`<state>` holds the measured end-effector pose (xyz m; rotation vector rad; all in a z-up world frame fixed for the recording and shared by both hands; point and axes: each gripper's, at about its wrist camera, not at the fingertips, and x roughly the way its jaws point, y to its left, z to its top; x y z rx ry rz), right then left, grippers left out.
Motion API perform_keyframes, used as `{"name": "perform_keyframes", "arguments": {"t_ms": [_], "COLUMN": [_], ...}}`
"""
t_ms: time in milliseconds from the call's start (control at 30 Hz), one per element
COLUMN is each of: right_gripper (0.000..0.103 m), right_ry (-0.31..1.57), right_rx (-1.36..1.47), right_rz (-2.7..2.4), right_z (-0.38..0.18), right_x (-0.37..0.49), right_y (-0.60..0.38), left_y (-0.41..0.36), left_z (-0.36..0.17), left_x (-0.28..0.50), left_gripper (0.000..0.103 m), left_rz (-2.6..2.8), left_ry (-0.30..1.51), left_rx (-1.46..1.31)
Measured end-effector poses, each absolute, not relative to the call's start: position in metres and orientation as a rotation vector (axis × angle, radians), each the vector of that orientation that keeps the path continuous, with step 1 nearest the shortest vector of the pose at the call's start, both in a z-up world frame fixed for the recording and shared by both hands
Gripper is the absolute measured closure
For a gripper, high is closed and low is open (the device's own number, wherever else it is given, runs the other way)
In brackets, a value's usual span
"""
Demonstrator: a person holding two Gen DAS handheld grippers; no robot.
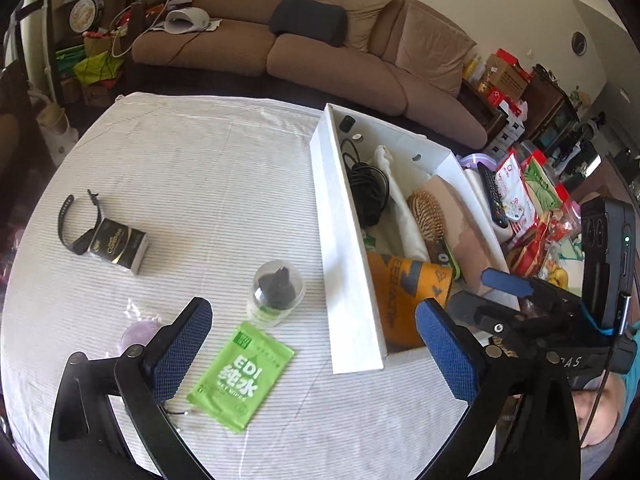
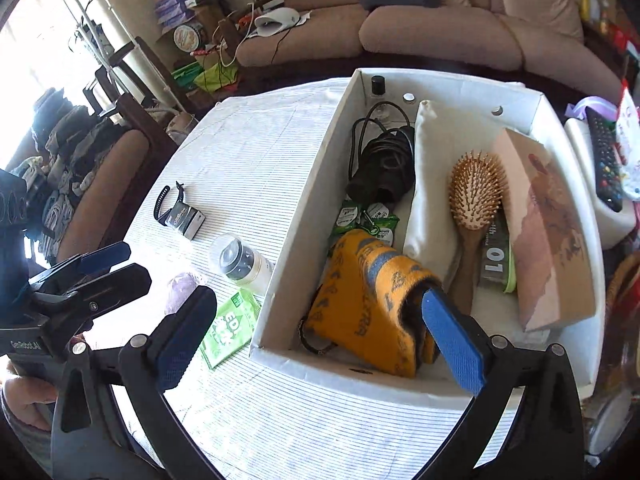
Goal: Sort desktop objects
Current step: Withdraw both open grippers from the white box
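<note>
A white box (image 1: pixel 344 240) (image 2: pixel 296 216) on the striped tablecloth holds an orange cloth (image 2: pixel 368 312), a wooden hairbrush (image 2: pixel 476 192), a coiled black cable (image 2: pixel 384 164), a white cloth and a brown booklet (image 2: pixel 548 240). Left of the box lie a green wipes packet (image 1: pixel 240 376), a clear domed bottle (image 1: pixel 276 292), a small black carton (image 1: pixel 120 246) with a wristband, and a purple item (image 1: pixel 138 334). My left gripper (image 1: pixel 316 308) hangs open above the packet and the box's near corner. My right gripper (image 2: pixel 320 296) is open above the orange cloth, holding nothing.
A remote control (image 2: pixel 606 160) and snack packets (image 1: pixel 532 200) crowd the table right of the box. A brown sofa (image 1: pixel 320 52) stands behind the table. A chair heaped with clothes (image 2: pixel 72 168) is at the left. A hand shows at the lower left of the right wrist view.
</note>
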<state>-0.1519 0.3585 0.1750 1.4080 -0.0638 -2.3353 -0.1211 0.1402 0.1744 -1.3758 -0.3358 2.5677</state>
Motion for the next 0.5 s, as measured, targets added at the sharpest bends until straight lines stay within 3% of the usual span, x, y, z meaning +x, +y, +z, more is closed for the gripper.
{"name": "perform_keyframes", "arguments": {"t_ms": [233,500], "right_gripper": [0.000,0.000], "right_ry": [0.017,0.056], "right_rx": [1.354,1.257], "right_rz": [-2.431,-2.439], "right_z": [0.190,0.204], "right_x": [-0.100,-0.051], "right_y": [0.349,0.323], "left_y": [0.129,0.100], "left_z": [0.174,0.174], "left_x": [-0.071,-0.030], "left_gripper": [0.000,0.000], "left_rz": [2.634,2.676], "left_ry": [-0.197,-0.224], "left_rx": [-1.382,-1.359]}}
